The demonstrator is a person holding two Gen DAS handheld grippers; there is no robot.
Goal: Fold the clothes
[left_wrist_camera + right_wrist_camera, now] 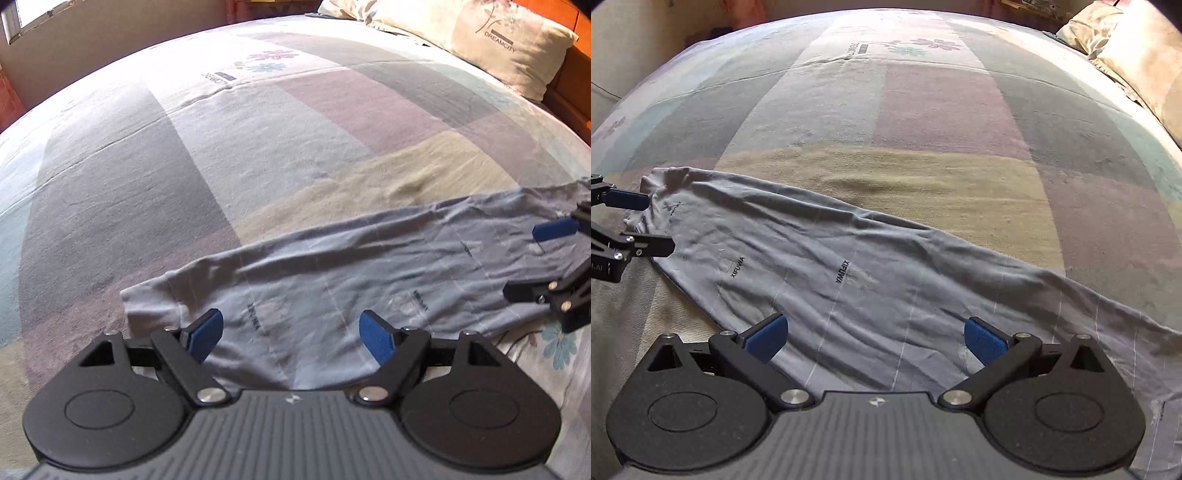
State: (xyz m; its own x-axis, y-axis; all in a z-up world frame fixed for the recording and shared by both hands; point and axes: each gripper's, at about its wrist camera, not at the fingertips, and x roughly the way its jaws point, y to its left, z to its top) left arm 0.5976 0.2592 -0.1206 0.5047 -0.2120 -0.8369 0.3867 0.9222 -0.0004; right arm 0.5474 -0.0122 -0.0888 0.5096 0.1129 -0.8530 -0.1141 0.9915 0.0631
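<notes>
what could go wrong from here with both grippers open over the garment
1. The garment is a long narrow strip already folded over; a shallow pinch by the left gripper may catch only the top layer and undo it.
2. The sheet lies directly beneath, so the right gripper closing low could grab it too.

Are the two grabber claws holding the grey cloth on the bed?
No. The left gripper and right gripper both stand open above the long grey-blue printed garment, which lies flat on the patchwork bedspread.
</notes>
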